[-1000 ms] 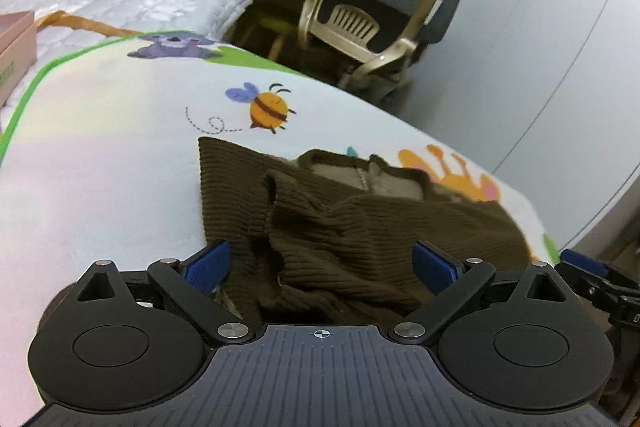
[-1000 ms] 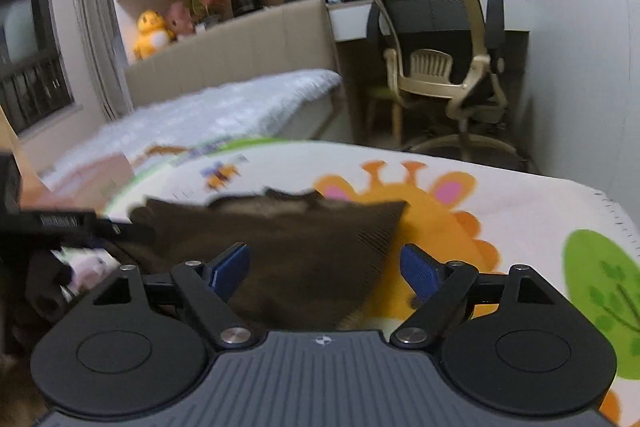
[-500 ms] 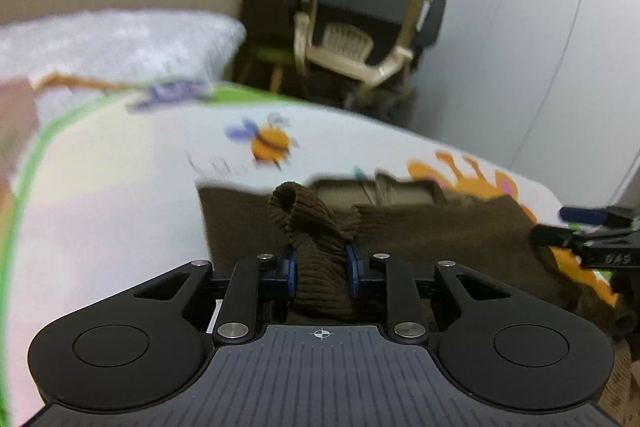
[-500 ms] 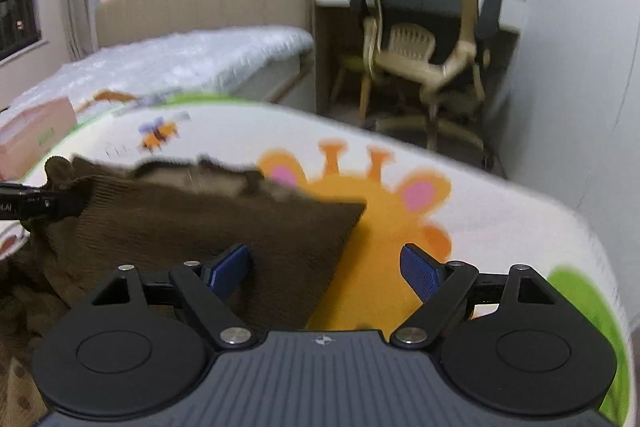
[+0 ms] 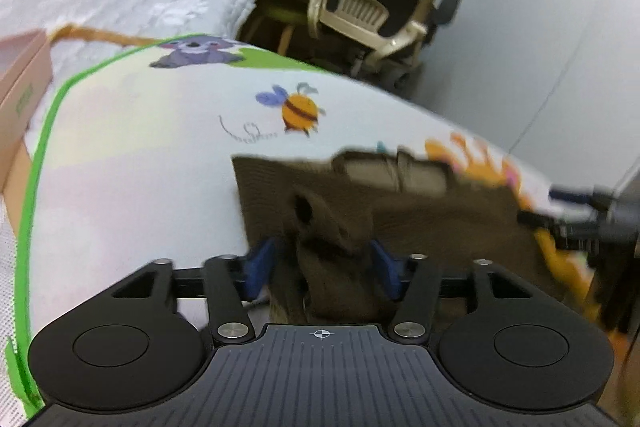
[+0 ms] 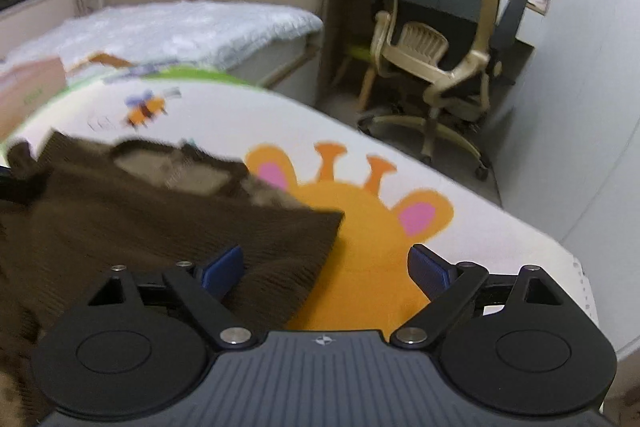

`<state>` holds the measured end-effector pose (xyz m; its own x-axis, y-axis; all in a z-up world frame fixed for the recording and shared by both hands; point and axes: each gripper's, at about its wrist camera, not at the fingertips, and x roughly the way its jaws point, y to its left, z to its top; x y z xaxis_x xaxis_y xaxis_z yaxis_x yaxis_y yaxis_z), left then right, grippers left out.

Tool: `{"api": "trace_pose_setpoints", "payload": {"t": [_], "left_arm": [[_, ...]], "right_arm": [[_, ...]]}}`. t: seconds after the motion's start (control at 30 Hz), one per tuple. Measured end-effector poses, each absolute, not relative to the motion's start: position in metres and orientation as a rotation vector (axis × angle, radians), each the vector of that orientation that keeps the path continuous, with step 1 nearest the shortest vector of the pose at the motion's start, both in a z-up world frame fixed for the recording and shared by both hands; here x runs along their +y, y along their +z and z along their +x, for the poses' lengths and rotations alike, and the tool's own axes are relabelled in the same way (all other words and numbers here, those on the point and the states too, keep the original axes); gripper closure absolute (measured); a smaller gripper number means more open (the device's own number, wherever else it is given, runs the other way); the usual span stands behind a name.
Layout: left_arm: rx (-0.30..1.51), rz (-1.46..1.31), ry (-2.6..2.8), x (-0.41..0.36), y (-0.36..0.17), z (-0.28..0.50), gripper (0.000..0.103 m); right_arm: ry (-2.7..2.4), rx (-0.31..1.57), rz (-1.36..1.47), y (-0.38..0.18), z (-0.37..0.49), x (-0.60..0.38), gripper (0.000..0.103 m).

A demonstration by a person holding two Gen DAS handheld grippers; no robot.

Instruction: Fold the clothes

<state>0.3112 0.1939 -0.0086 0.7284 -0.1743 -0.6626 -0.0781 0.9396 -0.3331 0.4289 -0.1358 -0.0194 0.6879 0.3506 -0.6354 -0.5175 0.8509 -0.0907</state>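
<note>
A brown ribbed sweater (image 5: 432, 215) lies on a cartoon-print mat (image 5: 140, 155), collar away from me. My left gripper (image 5: 324, 267) has its jaws partly apart around a bunched sleeve cuff (image 5: 320, 223) that stands between the blue pads, which no longer press on it. In the right wrist view the sweater (image 6: 140, 211) lies at left over the orange giraffe print. My right gripper (image 6: 328, 267) is open and empty above the sweater's right edge. It also shows in the left wrist view (image 5: 576, 223) at far right.
A pink box (image 5: 20, 107) stands at the mat's left edge. A bed with a white quilt (image 6: 180, 27) lies behind. An office chair (image 6: 436, 43) stands beyond the mat's far edge beside a white wall.
My left gripper closed on the sleeve cuff half a second ago, and its jaws have now spread apart again around it. My right gripper has stayed open and shifted over the sweater's right edge.
</note>
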Motion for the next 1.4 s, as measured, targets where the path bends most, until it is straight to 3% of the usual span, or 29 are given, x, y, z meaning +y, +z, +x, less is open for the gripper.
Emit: {"api": "trace_pose_setpoints", "payload": {"t": [0.1,0.17,0.23,0.3,0.43,0.47,0.5,0.57,0.93,1.13,1.23,1.27,1.4], "left_arm": [[0.783,-0.443,-0.044,0.211,-0.007,0.332,0.025],[0.820,-0.502,-0.018,0.221,-0.015,0.347,0.025],[0.838,-0.557,-0.010,0.227,-0.024,0.357,0.025],[0.826,-0.582,-0.016,0.225,-0.031,0.363,0.026],[0.793,-0.542,-0.024,0.210,-0.035,0.373,0.030],[0.793,-0.519,-0.024,0.207,-0.035,0.376,0.036],[0.794,-0.500,-0.024,0.205,-0.035,0.378,0.057],[0.824,-0.538,-0.027,0.210,-0.035,0.379,0.089],[0.726,-0.433,-0.261,0.180,0.032,0.218,0.092],[0.789,-0.296,-0.295,0.147,0.008,0.143,0.086],[0.813,-0.250,-0.324,0.136,0.000,0.115,0.058],[0.817,-0.239,-0.339,0.135,-0.002,0.107,0.045],[0.800,-0.257,-0.396,0.140,0.001,0.082,0.019]], "right_arm": [[0.514,0.707,-0.125,-0.003,0.448,-0.145,0.012],[0.500,0.774,-0.008,-0.007,0.468,-0.152,0.013],[0.486,0.830,0.059,-0.019,0.485,-0.154,0.025],[0.488,0.889,0.111,-0.035,0.495,-0.151,0.049],[0.549,0.870,0.127,-0.022,0.472,-0.157,0.059],[0.566,0.858,0.128,-0.017,0.465,-0.159,0.071],[0.583,0.847,0.128,-0.012,0.457,-0.161,0.081],[0.617,0.825,0.128,-0.002,0.442,-0.165,0.087],[0.758,0.731,0.076,0.035,0.326,-0.207,0.090],[0.719,0.788,-0.022,-0.004,0.257,-0.234,0.089],[0.697,0.784,-0.107,-0.018,0.229,-0.238,0.085],[0.692,0.781,-0.135,-0.022,0.220,-0.240,0.079],[0.694,0.770,-0.128,-0.018,0.201,-0.265,0.044]]}}
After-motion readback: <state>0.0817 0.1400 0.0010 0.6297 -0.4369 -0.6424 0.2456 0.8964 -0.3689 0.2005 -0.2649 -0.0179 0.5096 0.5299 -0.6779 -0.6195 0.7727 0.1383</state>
